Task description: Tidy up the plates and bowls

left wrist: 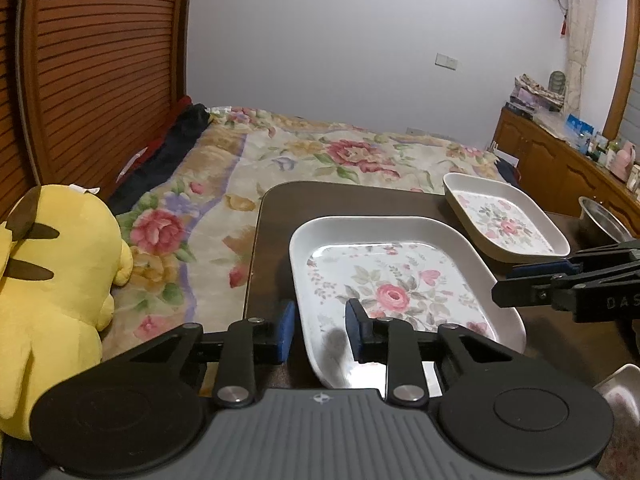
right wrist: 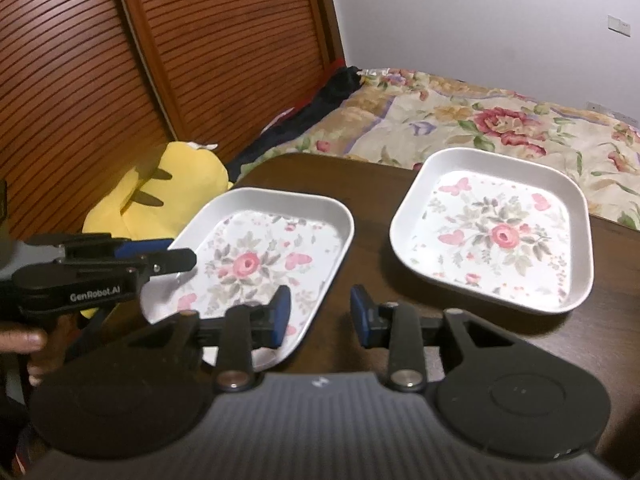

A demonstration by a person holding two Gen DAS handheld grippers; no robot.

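Observation:
Two square white plates with rose prints lie on a dark table [right wrist: 368,184]. The nearer, larger-looking plate [left wrist: 400,280] [right wrist: 256,256] sits between both grippers. My left gripper [left wrist: 320,330] [right wrist: 176,258] is open, its fingers astride that plate's left rim. My right gripper [right wrist: 320,316] [left wrist: 508,284] is open too, its left finger above the plate's right rim and its right finger over bare table. The second plate [left wrist: 504,220] [right wrist: 492,232] lies apart, further right. A metal bowl [left wrist: 604,224] stands at the table's far right.
A yellow plush toy [left wrist: 52,300] [right wrist: 160,196] sits left of the table on a bed with a floral blanket [left wrist: 320,152]. A wooden louvred panel [left wrist: 100,60] rises behind. A dresser [left wrist: 560,160] stands right. Another white dish [left wrist: 620,392] shows at lower right. A hand [right wrist: 24,340] holds the left gripper.

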